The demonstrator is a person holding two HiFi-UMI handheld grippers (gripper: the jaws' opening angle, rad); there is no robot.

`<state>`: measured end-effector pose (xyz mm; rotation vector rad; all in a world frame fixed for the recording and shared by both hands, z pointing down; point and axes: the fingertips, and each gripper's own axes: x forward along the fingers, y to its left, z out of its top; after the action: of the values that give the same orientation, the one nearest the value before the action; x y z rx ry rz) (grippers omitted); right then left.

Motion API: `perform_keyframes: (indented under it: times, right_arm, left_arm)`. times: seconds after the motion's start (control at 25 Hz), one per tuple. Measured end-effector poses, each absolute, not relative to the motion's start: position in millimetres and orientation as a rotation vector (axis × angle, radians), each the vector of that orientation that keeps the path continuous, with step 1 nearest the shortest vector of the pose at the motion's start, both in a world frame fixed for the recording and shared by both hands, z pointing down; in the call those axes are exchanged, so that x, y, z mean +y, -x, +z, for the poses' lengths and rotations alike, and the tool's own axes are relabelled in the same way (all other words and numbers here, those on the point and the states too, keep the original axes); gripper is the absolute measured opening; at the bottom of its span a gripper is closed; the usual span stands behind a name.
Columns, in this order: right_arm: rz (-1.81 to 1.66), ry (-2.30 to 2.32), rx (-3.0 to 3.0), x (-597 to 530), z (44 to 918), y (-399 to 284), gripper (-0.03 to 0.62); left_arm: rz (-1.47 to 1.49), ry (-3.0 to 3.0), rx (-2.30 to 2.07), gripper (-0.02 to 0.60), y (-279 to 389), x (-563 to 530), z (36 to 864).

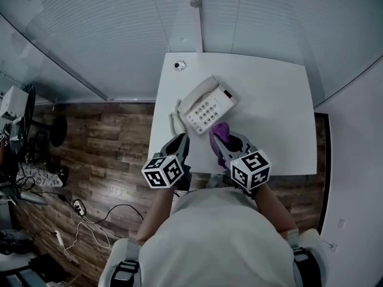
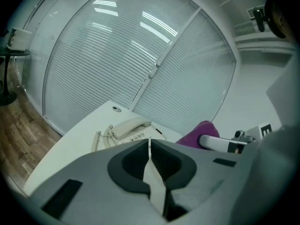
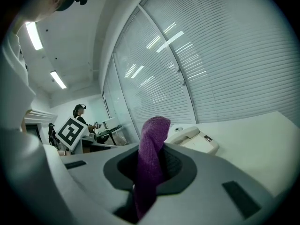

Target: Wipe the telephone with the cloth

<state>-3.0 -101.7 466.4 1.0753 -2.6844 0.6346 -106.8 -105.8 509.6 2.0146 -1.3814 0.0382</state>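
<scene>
A cream desk telephone (image 1: 205,104) lies at an angle on the white table (image 1: 269,94), handset on its cradle and coiled cord (image 1: 175,122) at its left. It also shows in the left gripper view as the telephone (image 2: 131,128) and in the right gripper view as the telephone (image 3: 194,138). My right gripper (image 1: 219,141) is shut on a purple cloth (image 1: 219,131), which stands up between the jaws as the cloth (image 3: 152,161), just short of the phone's near edge. My left gripper (image 1: 179,142) is shut with nothing in it, near the cord.
A round cable grommet (image 1: 179,65) sits at the table's far left corner. Glass walls with blinds (image 1: 119,34) stand behind the table. Cables and a power strip (image 1: 78,207) lie on the wooden floor at the left, by an office chair (image 1: 27,121).
</scene>
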Motion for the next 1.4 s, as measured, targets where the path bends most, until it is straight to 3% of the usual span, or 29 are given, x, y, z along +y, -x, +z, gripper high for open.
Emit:
perform_keyframes:
  times: [1.4]
  right_arm:
    - [0.653, -1.095, -2.715, 91.9, 457.1, 62.3, 0.060]
  left_arm:
    - [0.053, -2.069, -1.305, 0.034, 154.1, 75.3, 495.3]
